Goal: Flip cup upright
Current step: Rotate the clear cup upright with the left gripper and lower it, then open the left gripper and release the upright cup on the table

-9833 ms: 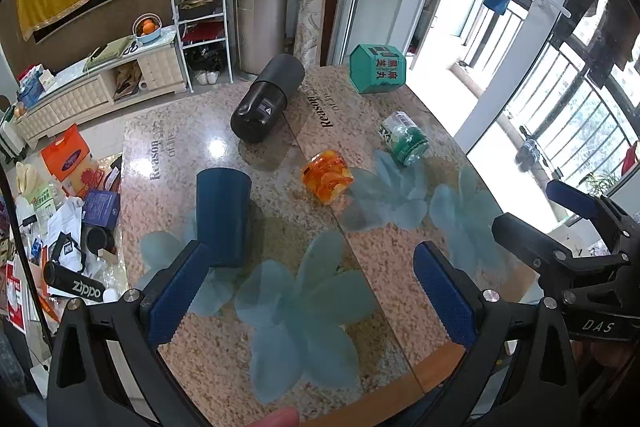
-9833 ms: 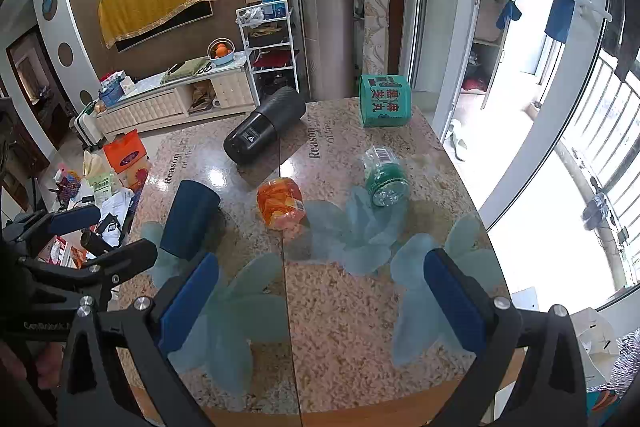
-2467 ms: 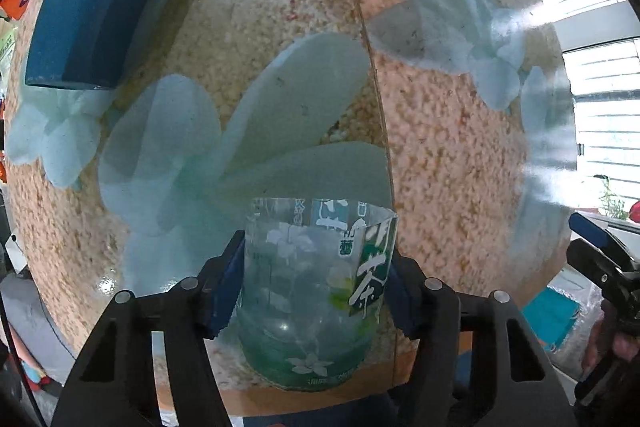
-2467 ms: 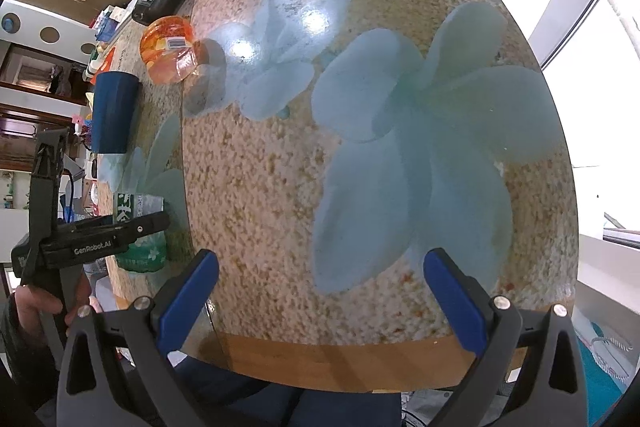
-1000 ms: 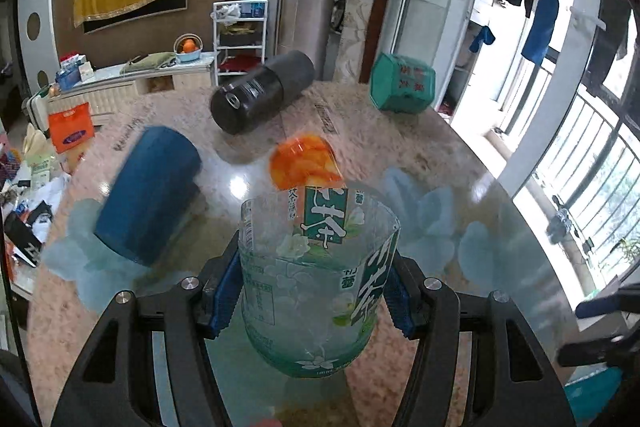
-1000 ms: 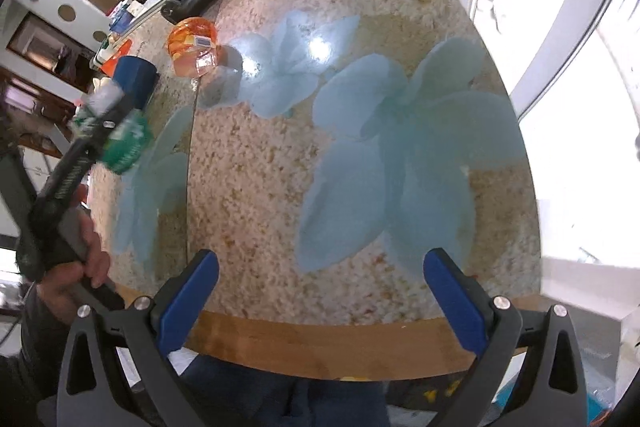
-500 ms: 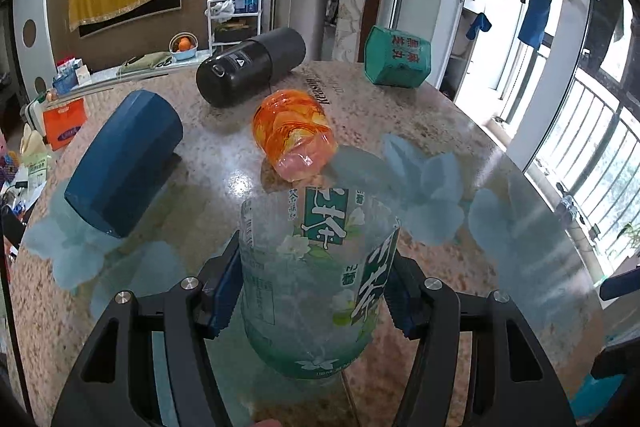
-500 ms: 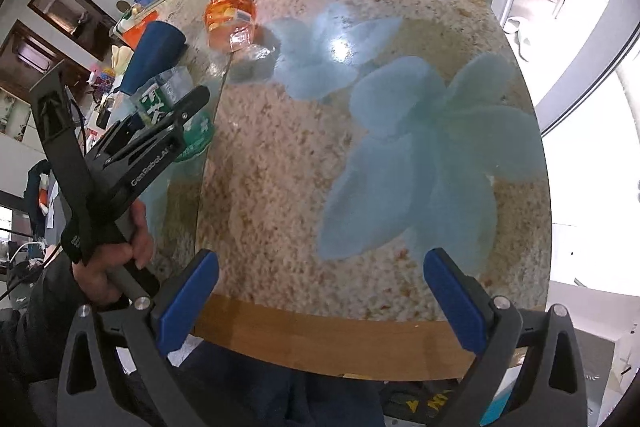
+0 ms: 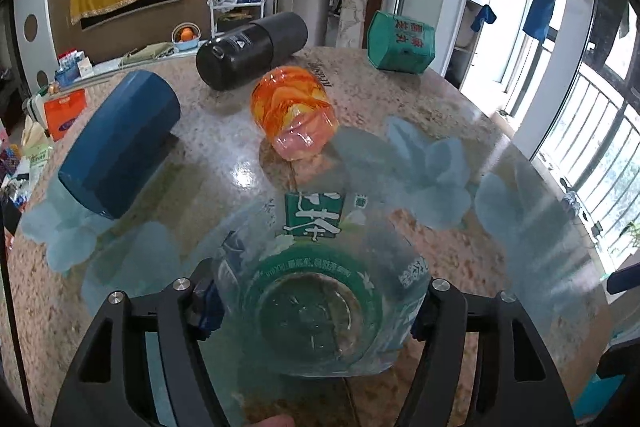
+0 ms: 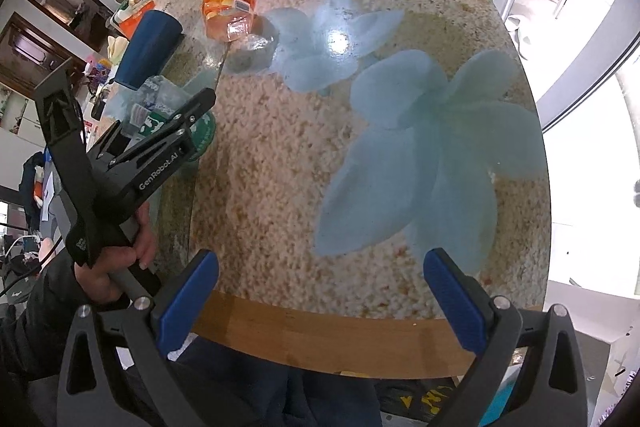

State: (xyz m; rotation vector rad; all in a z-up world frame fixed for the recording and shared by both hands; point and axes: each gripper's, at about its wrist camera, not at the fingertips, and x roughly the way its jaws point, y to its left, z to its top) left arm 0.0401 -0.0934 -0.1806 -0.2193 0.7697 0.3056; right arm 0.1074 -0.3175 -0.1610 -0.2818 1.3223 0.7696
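**Left gripper holding the clear cup over the table's near edge**

Your left gripper [image 9: 316,301] is clenched on the clear cup [image 9: 320,291], its blue pads pressed against opposite sides of the wall. In the left wrist view you look down into the cup's open mouth, with the green-ringed base visible through it and a green label on the far wall. In the right wrist view the cup [image 10: 168,107] sits between the gripper's black fingers [image 10: 188,115] above the left near part of the table [image 10: 360,319]; whether its base touches the surface cannot be told. Your left hand [image 10: 116,259] grips the handle.

Your right gripper [image 10: 320,297] hangs over the table's near wooden rim, its jaws spread wide with nothing between the blue pads.

Beyond the held cup, a blue cup [image 9: 120,143] lies on its side at left. An orange cup [image 9: 294,117] also lies on its side near the table's middle seam. Behind these rests a black flask [image 9: 252,51], also lying down, and a green box [image 9: 402,43] stands at the far edge.
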